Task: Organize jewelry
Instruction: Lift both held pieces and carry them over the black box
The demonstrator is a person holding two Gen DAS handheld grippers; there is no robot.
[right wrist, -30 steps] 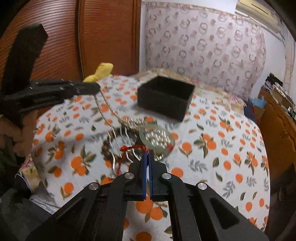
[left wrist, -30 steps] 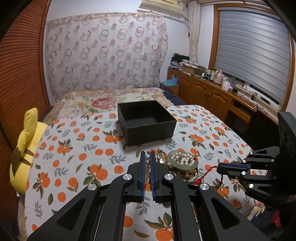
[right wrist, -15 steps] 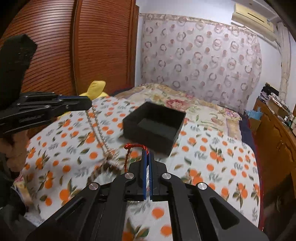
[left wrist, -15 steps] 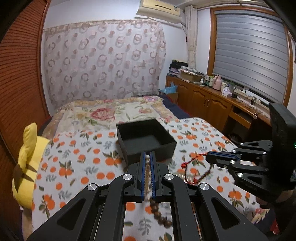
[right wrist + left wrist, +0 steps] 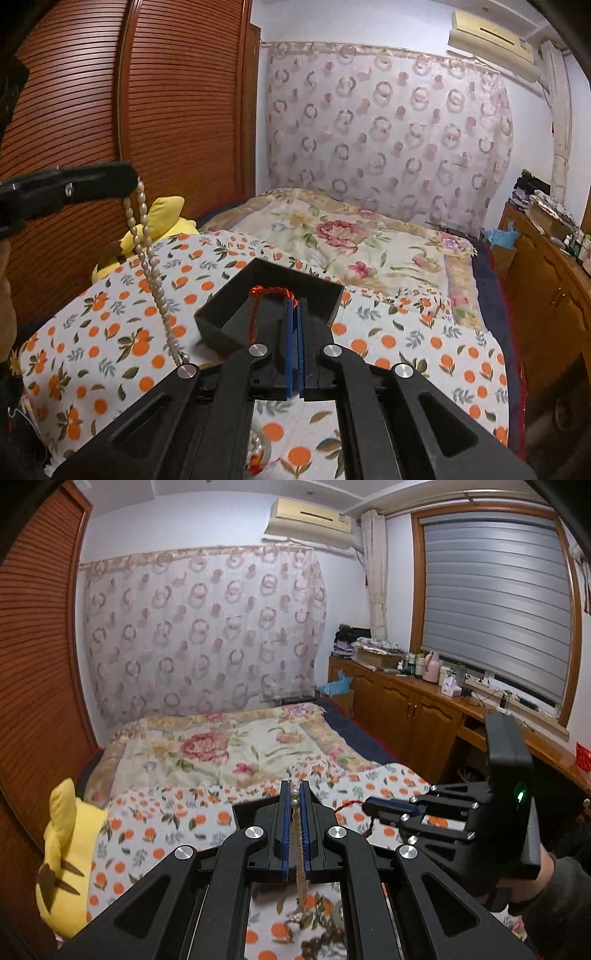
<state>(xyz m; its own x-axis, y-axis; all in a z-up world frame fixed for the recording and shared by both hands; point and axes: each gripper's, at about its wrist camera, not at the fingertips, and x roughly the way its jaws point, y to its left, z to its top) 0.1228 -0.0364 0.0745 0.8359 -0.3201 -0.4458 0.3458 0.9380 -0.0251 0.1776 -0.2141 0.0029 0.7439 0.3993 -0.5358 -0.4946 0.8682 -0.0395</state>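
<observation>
My left claw (image 5: 295, 794) is clenched on a pearl necklace (image 5: 299, 853), whose strand runs down between the blue pads and hangs toward the bedspread (image 5: 155, 834) below. My right claw (image 5: 295, 306) is clenched too, pinching a red cord (image 5: 271, 291) that loops up over its tips and trails down the left side of the fingers. Both claws are raised above the bed, with the black box (image 5: 325, 295) lying on the orange-print bedspread (image 5: 110, 332) just ahead of the right claw.

Around me: a yellow plush toy (image 5: 70, 856) at the bed's left edge beside the ribbed wooden wardrobe (image 5: 33, 664), a flowered quilt (image 5: 221, 746) farther up the bed, a patterned curtain (image 5: 203, 638) on the far wall, an air conditioner (image 5: 310, 520) above it, and a long wooden counter (image 5: 424, 701) under the shuttered window (image 5: 495, 605), cluttered with bottles and boxes.

My own left fingers block nearly all of the box in the left view; only its dark rim (image 5: 251, 808) peeks out beside them. The right view shows the box open and what the left hides: the necklace (image 5: 147, 251) dangling as a doubled strand from the left claw (image 5: 129, 177), reaching down beside the box's near corner. The left view alone shows the right claw (image 5: 369, 805) from the side, the cord (image 5: 351, 805) trailing from it, and blurred beads (image 5: 325, 941) low between my fingers.
</observation>
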